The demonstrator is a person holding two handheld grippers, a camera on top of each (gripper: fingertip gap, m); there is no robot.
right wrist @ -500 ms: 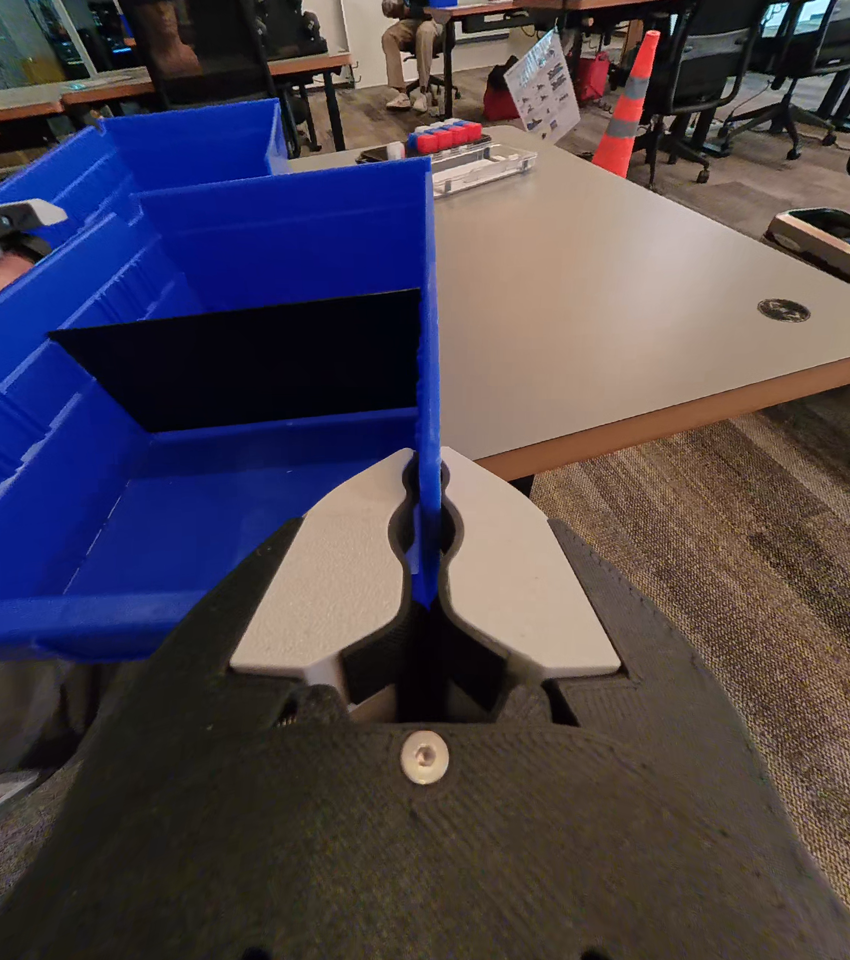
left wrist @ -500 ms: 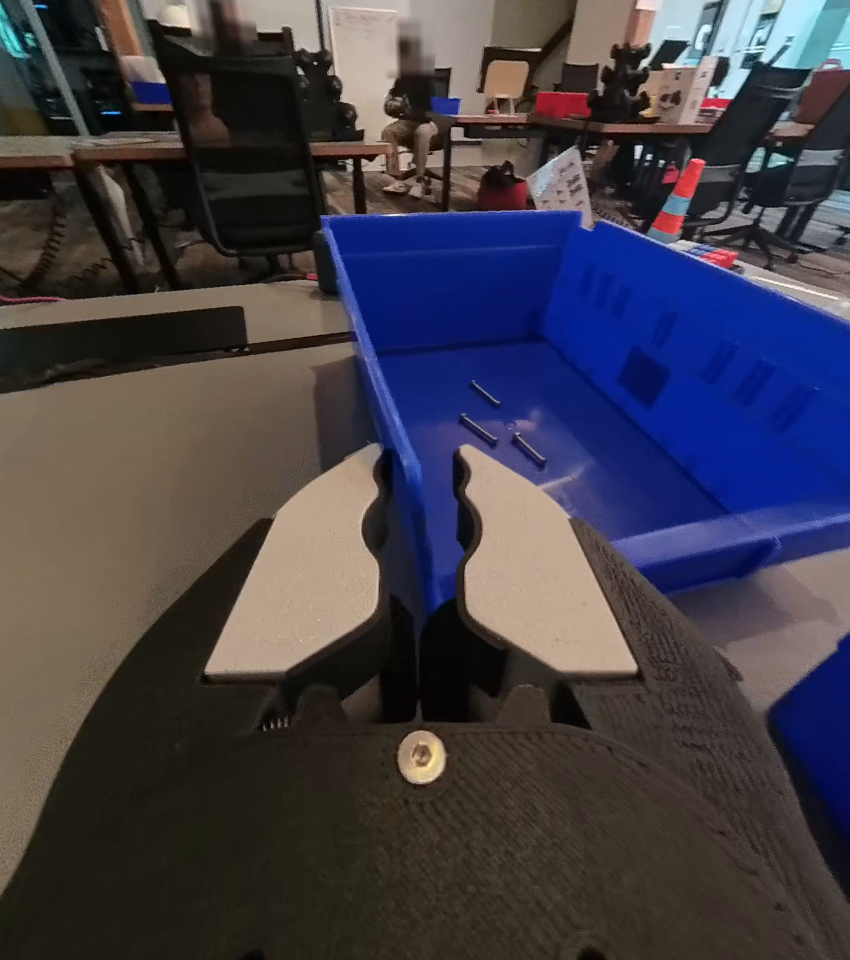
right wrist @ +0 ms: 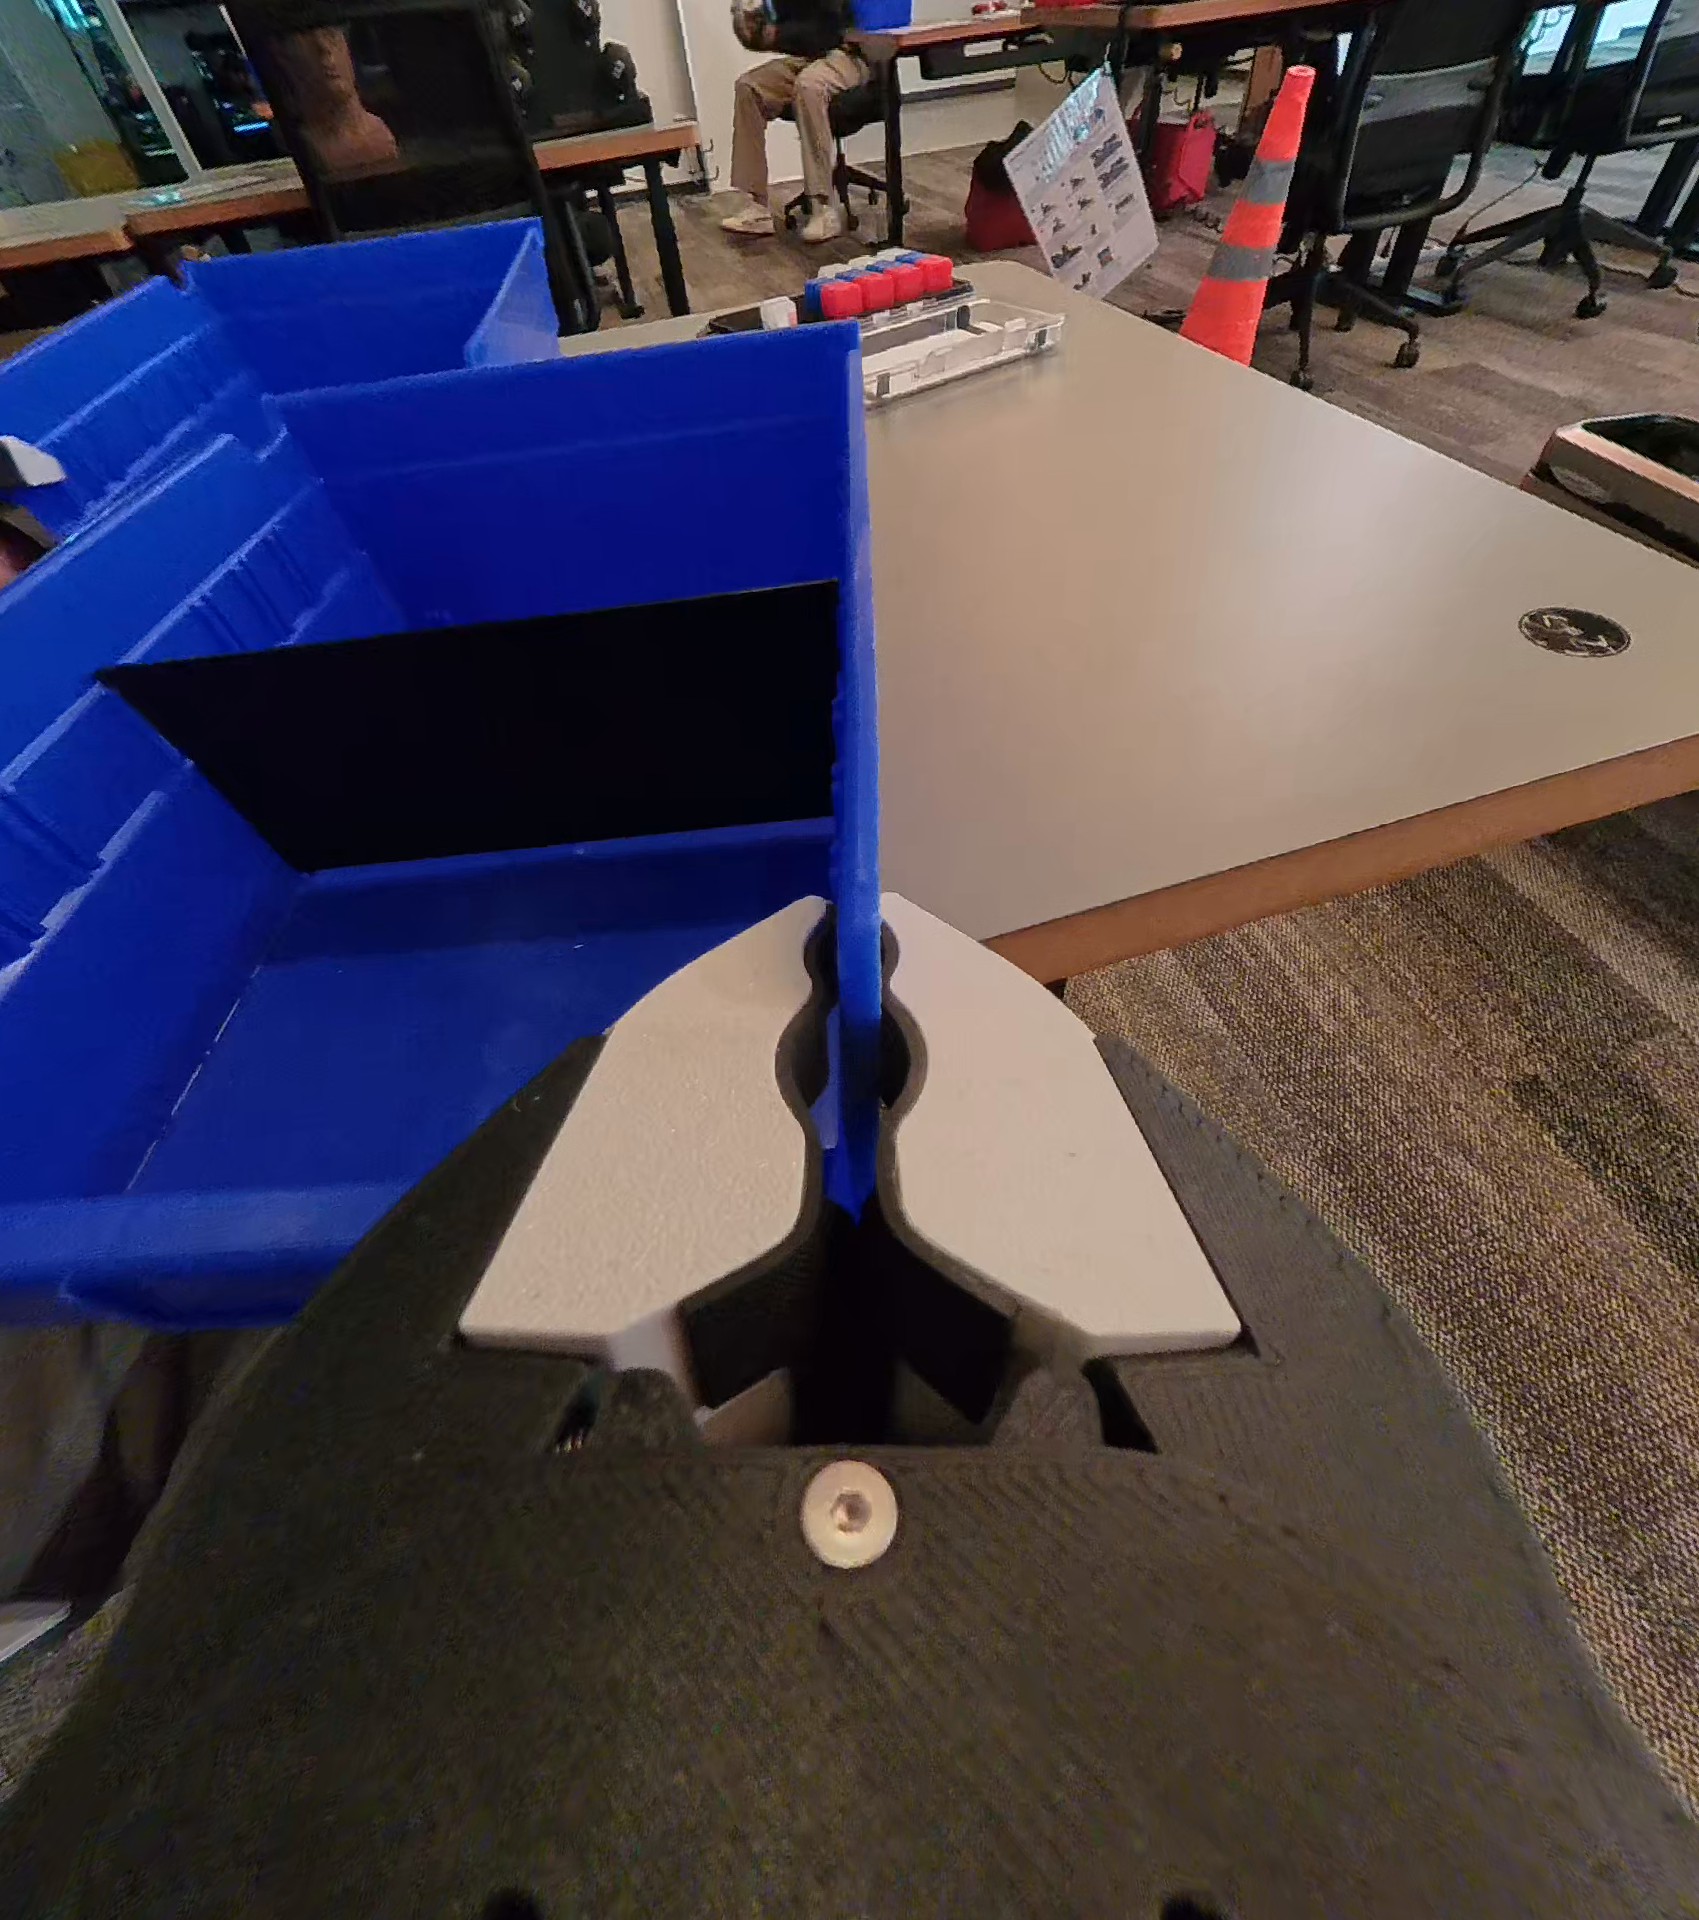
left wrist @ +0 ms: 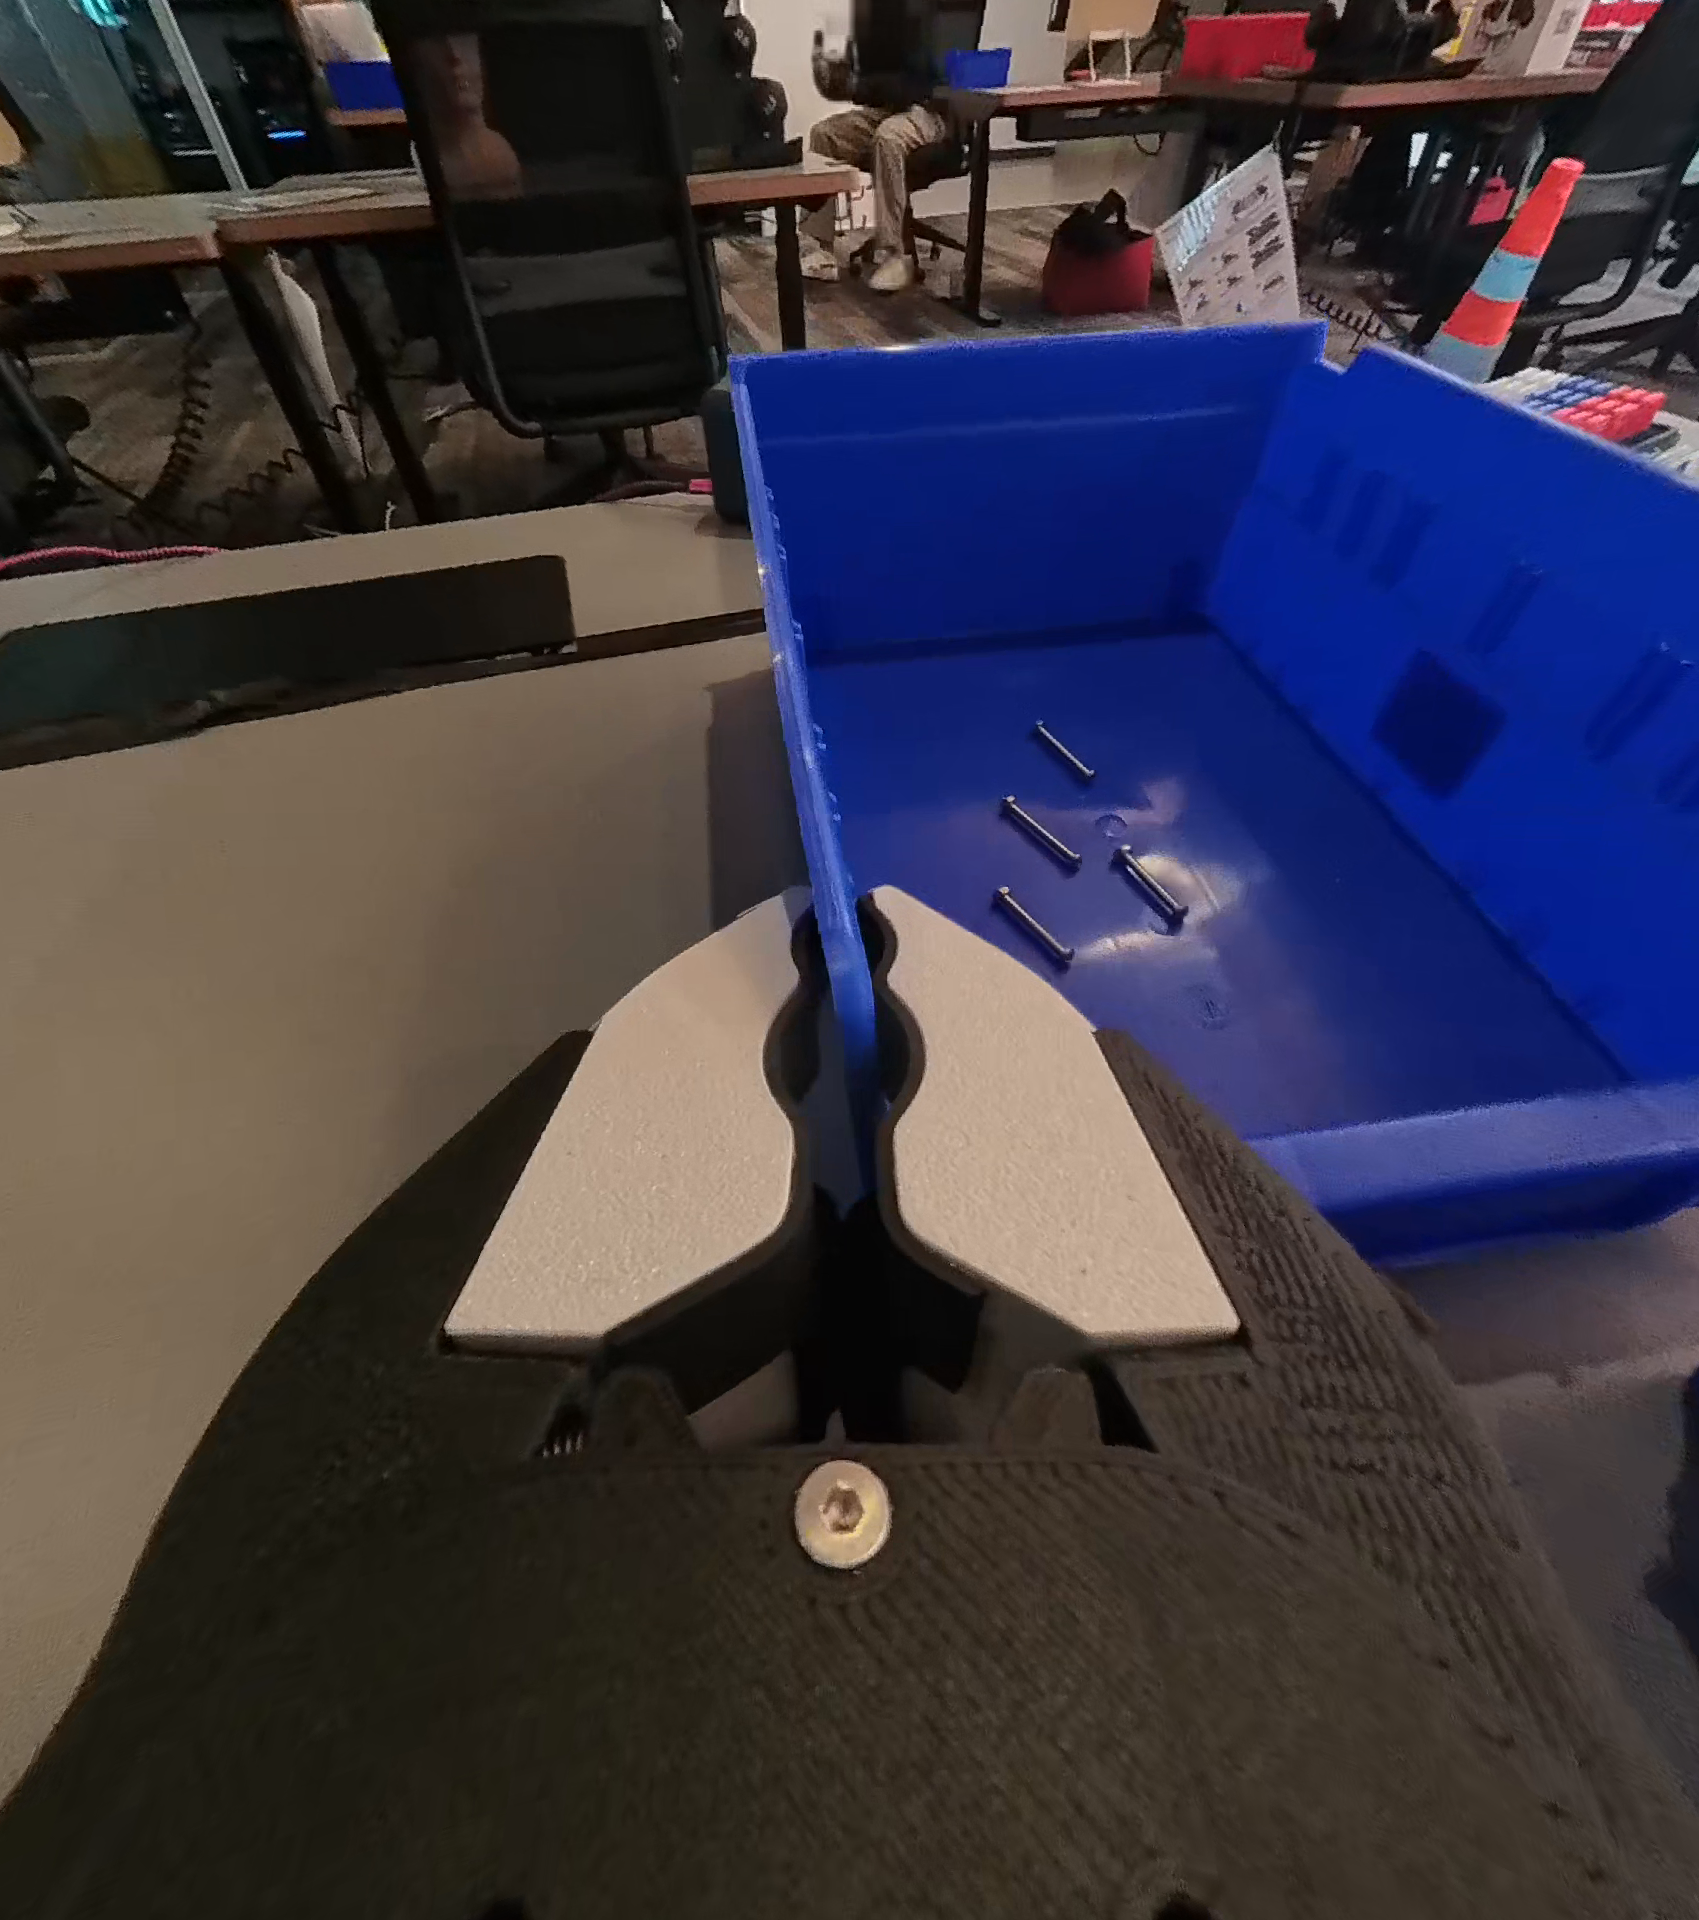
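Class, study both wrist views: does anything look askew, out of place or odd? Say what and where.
The divided blue bin overhangs the grey table edge above carpet, its side wall clamped in the right gripper. The left gripper clamps the other bin, holding four loose pins.

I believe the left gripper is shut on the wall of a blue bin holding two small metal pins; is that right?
Not quite: the left wrist view shows four pins, not two. The left gripper is indeed shut on the blue bin's wall.
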